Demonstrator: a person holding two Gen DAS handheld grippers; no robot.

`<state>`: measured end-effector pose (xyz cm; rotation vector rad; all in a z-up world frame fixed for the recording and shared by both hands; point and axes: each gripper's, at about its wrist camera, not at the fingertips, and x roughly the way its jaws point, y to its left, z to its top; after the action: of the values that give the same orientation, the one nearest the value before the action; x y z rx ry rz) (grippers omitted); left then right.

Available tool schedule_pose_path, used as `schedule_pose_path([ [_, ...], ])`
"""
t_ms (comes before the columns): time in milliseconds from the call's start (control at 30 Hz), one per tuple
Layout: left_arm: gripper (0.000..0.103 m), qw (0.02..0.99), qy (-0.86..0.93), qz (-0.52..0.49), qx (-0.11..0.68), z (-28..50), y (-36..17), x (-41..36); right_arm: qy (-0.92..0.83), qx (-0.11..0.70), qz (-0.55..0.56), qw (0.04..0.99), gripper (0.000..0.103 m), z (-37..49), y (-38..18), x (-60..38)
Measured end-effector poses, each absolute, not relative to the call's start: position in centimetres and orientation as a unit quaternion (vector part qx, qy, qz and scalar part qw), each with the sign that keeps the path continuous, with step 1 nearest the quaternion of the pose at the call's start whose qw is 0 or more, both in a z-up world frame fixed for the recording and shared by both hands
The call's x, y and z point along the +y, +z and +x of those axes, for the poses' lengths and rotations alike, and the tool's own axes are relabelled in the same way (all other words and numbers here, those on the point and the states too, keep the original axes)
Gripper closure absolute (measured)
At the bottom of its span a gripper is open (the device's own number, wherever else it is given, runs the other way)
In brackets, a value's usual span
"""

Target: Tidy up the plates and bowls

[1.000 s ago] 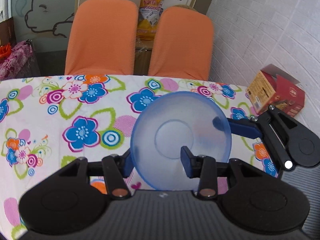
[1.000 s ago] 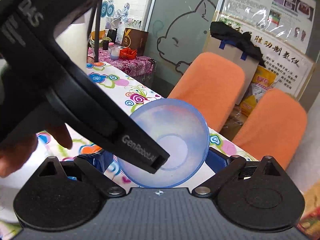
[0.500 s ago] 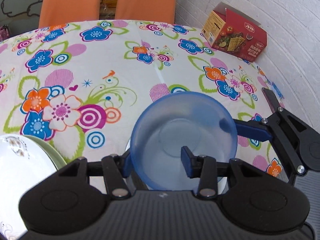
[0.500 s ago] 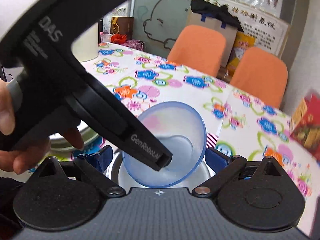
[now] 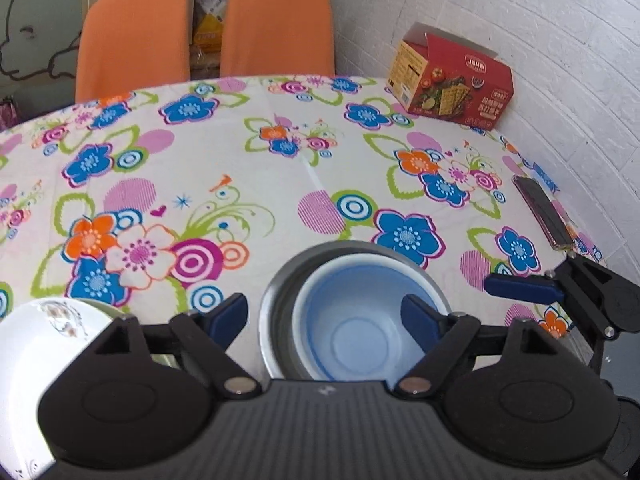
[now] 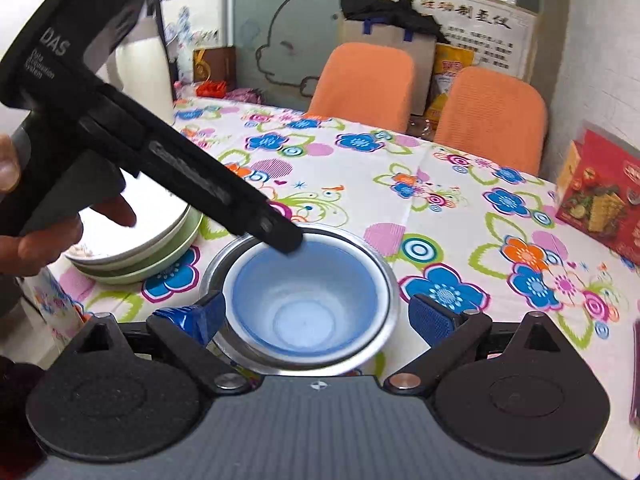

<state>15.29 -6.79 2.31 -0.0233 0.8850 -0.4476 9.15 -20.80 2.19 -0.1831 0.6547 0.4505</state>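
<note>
Close to both cameras, the blue bowl (image 5: 352, 332) sits inside the metal bowl (image 5: 276, 312) on the flowery tablecloth (image 5: 280, 176). It sits low and snug, so I think the two bowls are being stacked to save room.

The left gripper (image 5: 324, 316) has its jaws spread wide, one on each side of the bowls, and they squeeze nothing. The right gripper (image 6: 316, 316) is spread wide too, with a blue pad on each side of the metal rim. From the right view, the tip of the left gripper reaches over the far edge of the blue bowl; whether it touches the rim I cannot tell. Both look like they have let the bowl go.

A little farther off, on the left, is a white plate (image 6: 160, 224) lying on a green plate (image 6: 160, 264). That looks like the plate pile. Only the right view shows the green one well, and also the hand (image 6: 44, 232) holding the left gripper.

Farther away, a red box (image 5: 452, 80) stands by the white wall. Only the left view shows a dark flat thing (image 5: 544, 212) near the table edge. Past the table stand two orange chairs (image 5: 204, 32).
</note>
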Motion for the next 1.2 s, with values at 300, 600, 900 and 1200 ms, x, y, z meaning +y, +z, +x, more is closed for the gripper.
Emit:
schedule_pose_path([
  [300, 0.009, 0.901, -0.176, 0.021, 0.396, 14.7, 1.8, -5.0, 0.184, 0.295, -0.018, 0.937, 0.017, 7.6, 1.1, -22.8],
  [600, 0.009, 0.893, -0.162, 0.043, 0.418, 15.8, -1.5, -6.0, 0.141, 0.323, 0.025, 0.935, 0.017, 10.8, -1.9, -22.6],
  [900, 0.009, 0.887, -0.16, 0.069, 0.428, 17.1, -3.2, -7.6, 0.126, 0.363, 0.003, 0.923, 0.017, 13.1, -4.0, -21.9],
  [1200, 0.009, 0.881, -0.16, 0.077, 0.439, 17.6, -4.5, -8.3, 0.126, 0.376, -0.012, 0.918, 0.014, 13.2, -5.1, -21.3],
])
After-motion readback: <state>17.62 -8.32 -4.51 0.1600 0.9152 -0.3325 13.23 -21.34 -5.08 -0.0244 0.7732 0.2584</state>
